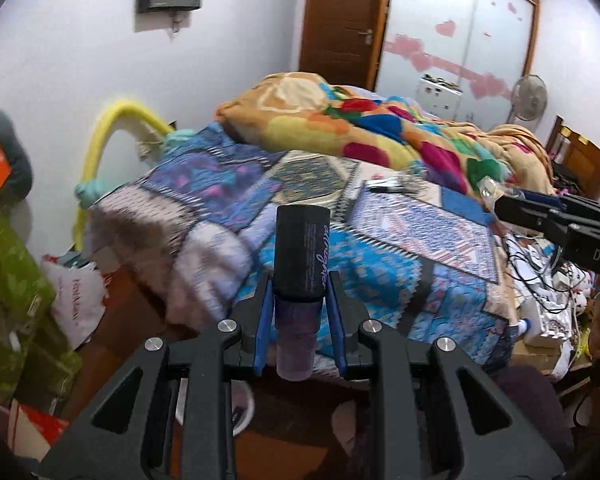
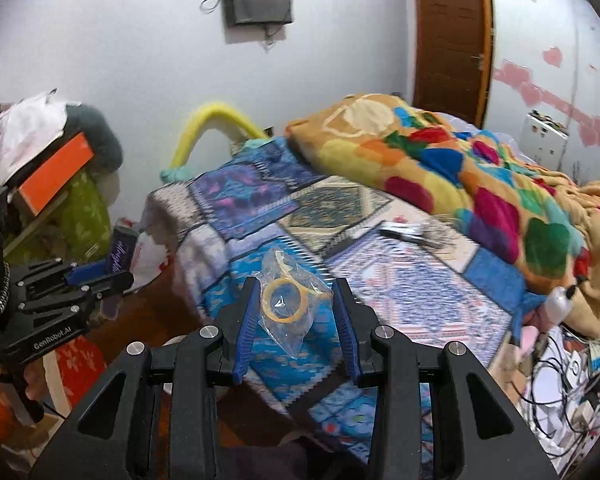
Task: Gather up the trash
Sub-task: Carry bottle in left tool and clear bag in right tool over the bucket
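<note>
The left gripper is reaching forward from the bottom centre of its own view, its blue-padded jaws pressing on a dark cylindrical bottle that is standing upright between them. The right gripper is pointing forward from the bottom centre of its view, its jaws clamping the edges of a clear plastic bag. At the lower left of the right wrist view, a hand is gripping the left gripper's handle.
</note>
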{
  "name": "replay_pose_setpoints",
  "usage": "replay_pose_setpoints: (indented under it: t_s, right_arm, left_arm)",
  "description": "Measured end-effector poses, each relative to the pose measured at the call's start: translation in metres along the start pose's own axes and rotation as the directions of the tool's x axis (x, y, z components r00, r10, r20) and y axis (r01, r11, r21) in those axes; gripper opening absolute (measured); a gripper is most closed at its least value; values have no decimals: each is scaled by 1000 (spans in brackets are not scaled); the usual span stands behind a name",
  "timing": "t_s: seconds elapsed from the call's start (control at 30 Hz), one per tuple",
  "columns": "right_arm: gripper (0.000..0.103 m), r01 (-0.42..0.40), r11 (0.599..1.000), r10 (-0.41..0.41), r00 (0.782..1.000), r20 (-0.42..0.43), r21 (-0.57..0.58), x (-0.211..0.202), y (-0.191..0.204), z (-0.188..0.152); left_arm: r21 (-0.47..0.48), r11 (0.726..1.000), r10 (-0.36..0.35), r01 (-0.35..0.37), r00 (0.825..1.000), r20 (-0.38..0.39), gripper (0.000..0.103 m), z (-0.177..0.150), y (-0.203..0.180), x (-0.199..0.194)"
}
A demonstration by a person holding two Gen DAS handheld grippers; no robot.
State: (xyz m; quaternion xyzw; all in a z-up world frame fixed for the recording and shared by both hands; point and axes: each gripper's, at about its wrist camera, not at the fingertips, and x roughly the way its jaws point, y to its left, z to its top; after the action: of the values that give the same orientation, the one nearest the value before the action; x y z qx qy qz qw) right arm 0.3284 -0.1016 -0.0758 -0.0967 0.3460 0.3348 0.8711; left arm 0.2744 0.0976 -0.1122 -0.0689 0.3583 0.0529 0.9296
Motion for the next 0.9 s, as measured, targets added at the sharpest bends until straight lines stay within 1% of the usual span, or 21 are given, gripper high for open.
replay_pose_setpoints:
  t_s: [0.13,0.3,0.47,0.57,0.6,0.7,0.77,0.8,0.9]
  right_arm:
    - [34,-60,998,59,997,-40,-19,26,32,-2]
    - [34,-120,992,115,989,-96,-49,56,66,-7]
    - [33,-167,984,155,974,-163,-67,86,91,-16]
    - [34,-205,977,187,956,-227,-56,110,105,-23]
    - [34,-224,973,204,943,-262,-50,122,111,-28]
    - [34,-238,969,203,925,-322,-73,145,127,-41]
    - [33,-250,965,206,912,-353,-82,157,136,-49]
    - [33,-262,962,216,902,-374,-76,165,141,-53]
    - [34,-284,957,235,878,-418,-58,186,151,-62]
  left_arm:
    - [-33,998,53,-53,999,-8,25,-17,34,-5]
    - [-71,994,83,-85,996,-30,25,-43,68,-3]
    - [-145,983,98,-111,991,-95,25,-76,104,17]
    - [-189,973,110,-136,984,-141,25,-95,123,33]
    - [-205,969,108,-139,982,-154,25,-102,128,37]
    - [-243,958,105,-149,977,-185,25,-119,140,50]
    - [-256,952,113,-166,971,-211,25,-131,146,61]
    - [-260,951,112,-169,969,-221,25,-135,148,64]
    - [-256,947,126,-197,955,-269,25,-149,153,80]
